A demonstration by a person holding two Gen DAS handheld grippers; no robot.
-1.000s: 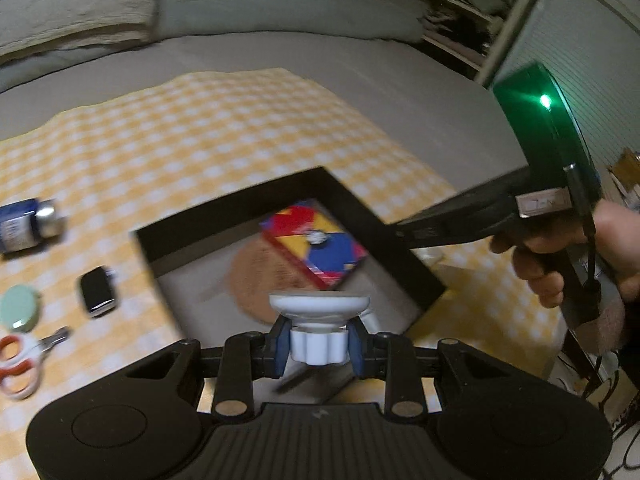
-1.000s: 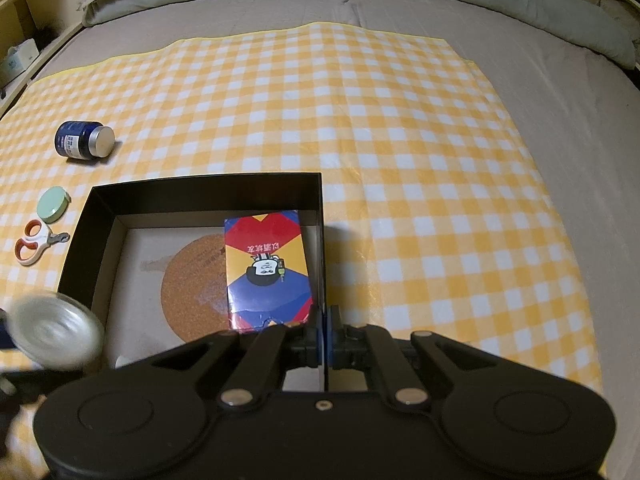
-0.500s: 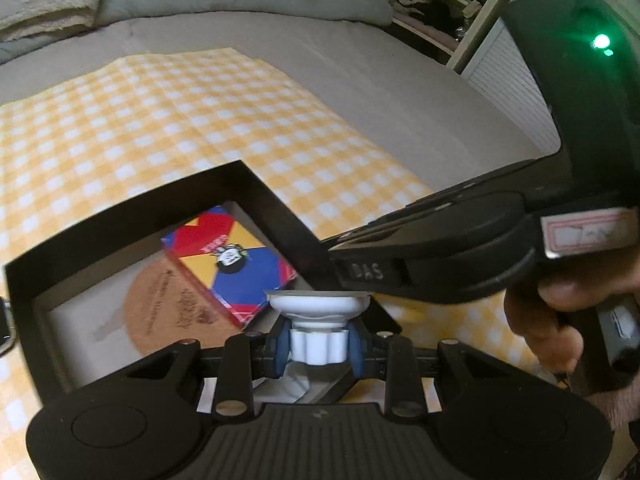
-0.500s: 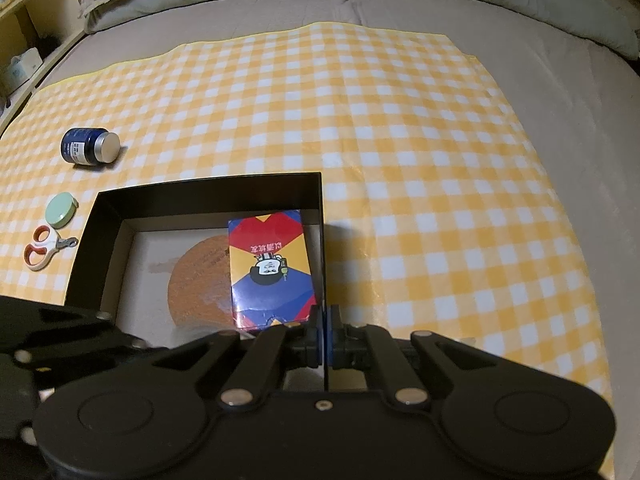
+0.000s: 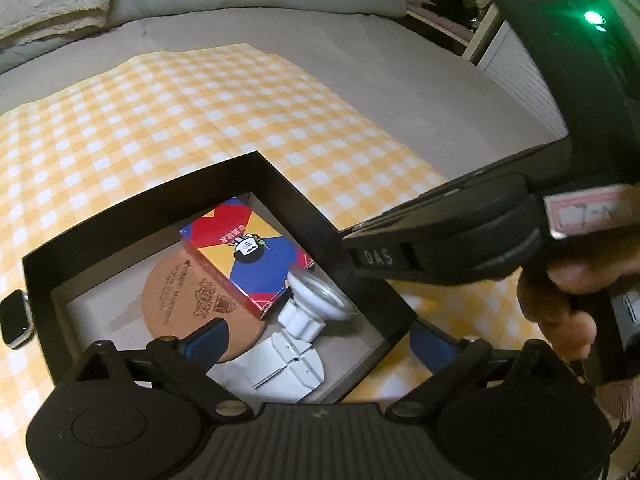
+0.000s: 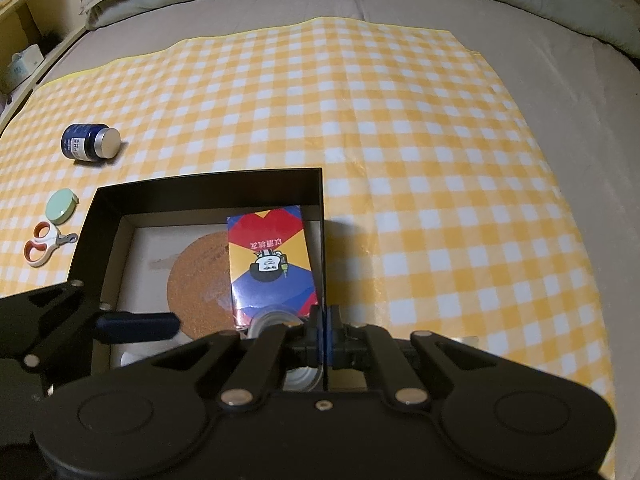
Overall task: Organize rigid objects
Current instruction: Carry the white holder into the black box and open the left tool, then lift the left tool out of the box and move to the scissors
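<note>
Pinching the right wall of the black box [image 6: 208, 178], your right gripper [image 6: 325, 330] was clamped shut to steady it, while your left gripper [image 5: 316, 342] stood wide open, empty, above the white suction mount [image 5: 306, 320] lying inside beside the colourful card box [image 5: 248, 252]

I see yellow-white checked cloth [image 6: 400, 120] | black rectangular box [image 6: 208, 178] | red-yellow-blue card pack [image 6: 272, 260] | brown round cork coaster [image 5: 176, 300]
</note>
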